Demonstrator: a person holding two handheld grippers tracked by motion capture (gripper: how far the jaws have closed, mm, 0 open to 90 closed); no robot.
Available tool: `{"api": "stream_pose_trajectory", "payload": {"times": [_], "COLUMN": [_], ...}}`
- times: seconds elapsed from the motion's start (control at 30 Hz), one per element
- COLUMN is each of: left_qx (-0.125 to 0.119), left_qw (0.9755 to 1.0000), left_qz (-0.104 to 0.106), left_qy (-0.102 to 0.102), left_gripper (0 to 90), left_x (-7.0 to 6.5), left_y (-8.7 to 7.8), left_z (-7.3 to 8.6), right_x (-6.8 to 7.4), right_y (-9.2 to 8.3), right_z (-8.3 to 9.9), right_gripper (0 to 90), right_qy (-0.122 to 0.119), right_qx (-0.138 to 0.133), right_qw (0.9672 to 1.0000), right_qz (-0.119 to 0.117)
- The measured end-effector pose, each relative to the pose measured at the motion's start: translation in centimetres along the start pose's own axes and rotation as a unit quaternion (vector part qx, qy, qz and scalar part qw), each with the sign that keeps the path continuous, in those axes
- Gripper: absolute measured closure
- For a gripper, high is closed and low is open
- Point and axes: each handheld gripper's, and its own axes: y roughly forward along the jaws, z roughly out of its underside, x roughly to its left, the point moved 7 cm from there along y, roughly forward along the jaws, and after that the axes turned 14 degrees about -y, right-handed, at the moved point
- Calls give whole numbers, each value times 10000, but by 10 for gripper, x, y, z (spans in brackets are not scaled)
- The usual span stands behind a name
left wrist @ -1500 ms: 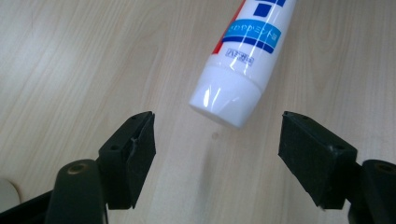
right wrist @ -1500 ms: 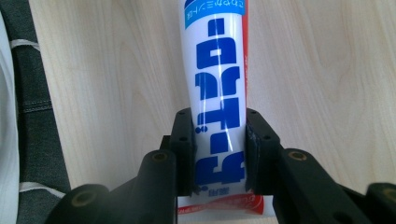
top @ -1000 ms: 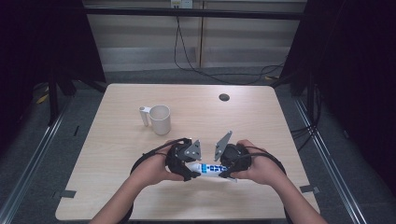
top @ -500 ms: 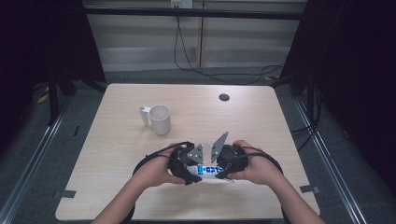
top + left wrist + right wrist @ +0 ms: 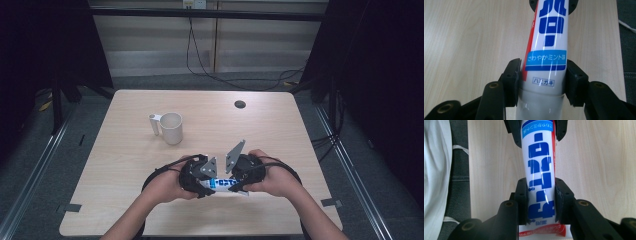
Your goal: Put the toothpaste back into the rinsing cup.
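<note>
Holding a toothpaste tube (image 5: pixel 223 184) between both grippers, low over the table (image 5: pixel 125 165) at six o'clock.

My left gripper (image 5: pixel 541 82), jaws just closing, now pinches the cap end; my right gripper (image 5: pixel 541 202) clamps the crimped end, jaws partly closed. Squeezing harder could buckle the soft tube; twisting unevenly could slip it free. The mug (image 5: pixel 170 128) stands at eleven o'clock.

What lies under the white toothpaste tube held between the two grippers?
Under the white toothpaste tube with blue lettering lies bare light wooden tabletop. The strip directly beneath the tube is covered, and whether the tube touches the wood cannot be told.
</note>
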Motion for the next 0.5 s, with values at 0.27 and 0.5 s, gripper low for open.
{"api": "stream_pose_trajectory", "payload": {"times": [0.27, 0.5], "left_qx": [-5, 78], "left_qw": [9999, 9999], "left_qz": [39, 65], "left_qy": [134, 19], "left_gripper": [502, 577], "left_x": [-2, -5], "left_y": [8, 9], "left_z": [-2, 0], "right_x": [-1, 0], "right_y": [4, 5], "right_z": [2, 0], "right_gripper": [688, 669], "right_qy": [44, 31], "right_qx": [48, -227], "right_qw": [9999, 9997], "right_qz": [-79, -61]}}
